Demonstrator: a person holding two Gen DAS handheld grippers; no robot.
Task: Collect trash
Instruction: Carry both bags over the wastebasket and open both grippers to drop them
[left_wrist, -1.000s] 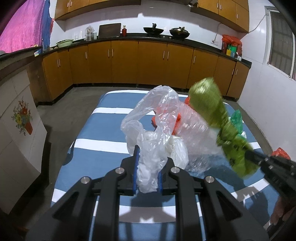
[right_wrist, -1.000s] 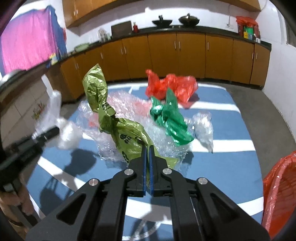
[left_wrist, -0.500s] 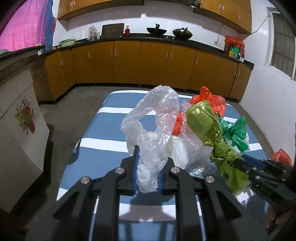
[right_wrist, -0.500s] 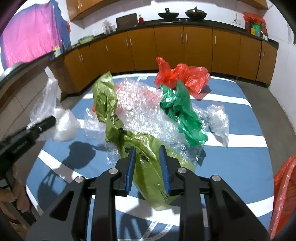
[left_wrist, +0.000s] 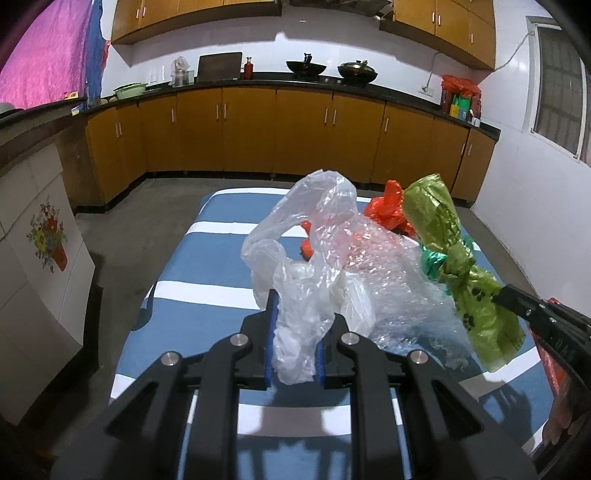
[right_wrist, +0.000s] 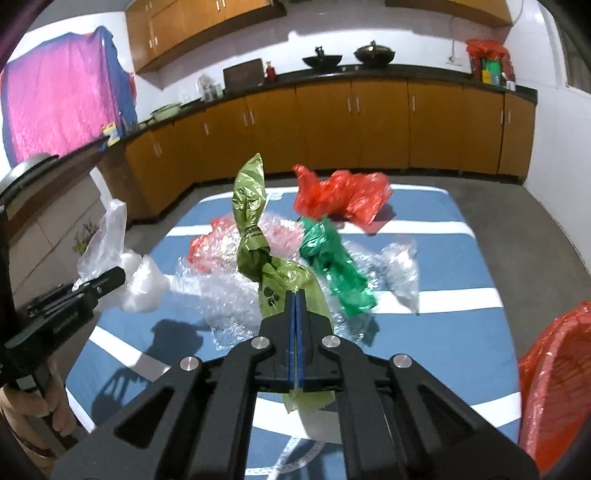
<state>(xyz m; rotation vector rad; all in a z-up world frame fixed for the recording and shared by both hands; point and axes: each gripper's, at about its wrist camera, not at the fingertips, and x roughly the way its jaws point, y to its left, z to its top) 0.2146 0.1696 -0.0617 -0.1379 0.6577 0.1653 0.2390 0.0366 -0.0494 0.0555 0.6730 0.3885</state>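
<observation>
Right gripper (right_wrist: 297, 332) clamped on olive bag (right_wrist: 255, 236), long axis upright, left gripper (left_wrist: 295, 347) pinching clear bag (left_wrist: 310, 258)

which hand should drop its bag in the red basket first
Right, probably. The right gripper is shut on the green bag, and the red basket sits at its right. The left gripper holds the clear bag farther away.

Left gripper (left_wrist: 294, 345): matte black plastic linkage arms; four round silver screw heads.
Left fingers (left_wrist: 270, 341): black, lined with blue pads.
Right gripper (right_wrist: 297, 341): same black build; four silver screws.
Right fingers (right_wrist: 292, 332): blue-padded.
Handle, at 8 o'clock in the right view: black pistol-shaped body; small pale lettering, unreadable.
</observation>
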